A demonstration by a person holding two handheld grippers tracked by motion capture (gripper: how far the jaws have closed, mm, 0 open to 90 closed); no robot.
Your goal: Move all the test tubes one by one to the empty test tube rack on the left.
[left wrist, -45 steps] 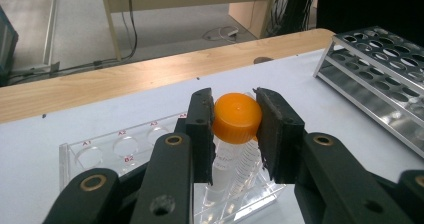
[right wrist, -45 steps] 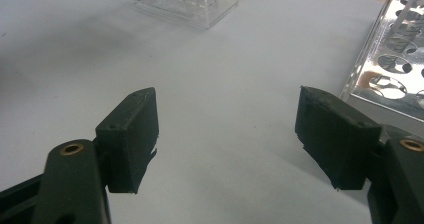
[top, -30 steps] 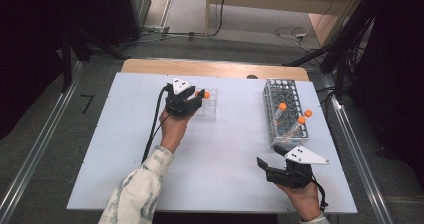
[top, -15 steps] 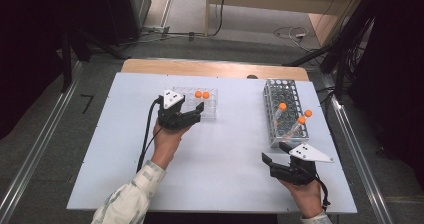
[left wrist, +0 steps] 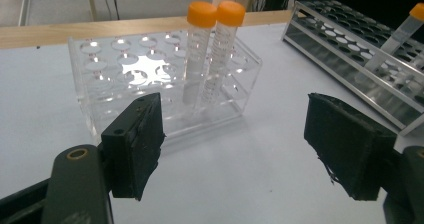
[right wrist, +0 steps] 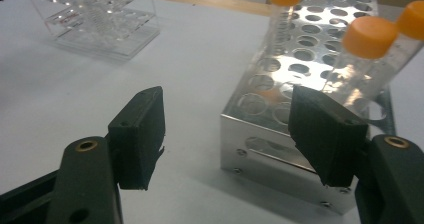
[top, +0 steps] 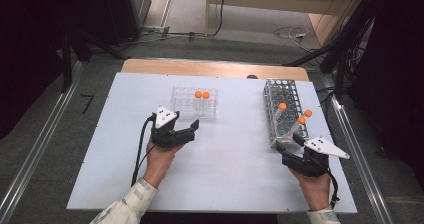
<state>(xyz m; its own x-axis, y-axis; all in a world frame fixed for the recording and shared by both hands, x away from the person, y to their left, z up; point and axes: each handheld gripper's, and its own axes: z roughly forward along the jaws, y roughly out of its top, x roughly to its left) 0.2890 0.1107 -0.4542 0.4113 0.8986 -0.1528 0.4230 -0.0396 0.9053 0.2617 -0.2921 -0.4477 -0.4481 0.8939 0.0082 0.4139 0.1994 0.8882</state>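
A clear plastic rack (top: 186, 109) (left wrist: 100, 84) holds two orange-capped tubes (top: 202, 94) (left wrist: 210, 54) standing upright side by side. My left gripper (top: 191, 131) (left wrist: 240, 134) sits just in front of it, apart from it. Its jaws have just been opening, with only bare table between them. A metal rack (top: 284, 98) (right wrist: 280, 74) at the right carries three orange-capped tubes (top: 301, 119) (right wrist: 360, 59), two of them leaning. My right gripper (top: 290, 145) (right wrist: 232, 129) faces the rack's near corner. Its jaws have just been closing a little but stand wide and press on nothing.
The white tabletop (top: 235, 159) has a wooden strip (top: 215, 68) along its far edge. Metal rails run along both sides of the table. A black cable (top: 140, 149) trails from the left gripper towards the person.
The left gripper let go of a tube in the clear rack, opened and drew back towards the person. The right gripper edged forward towards the metal rack.
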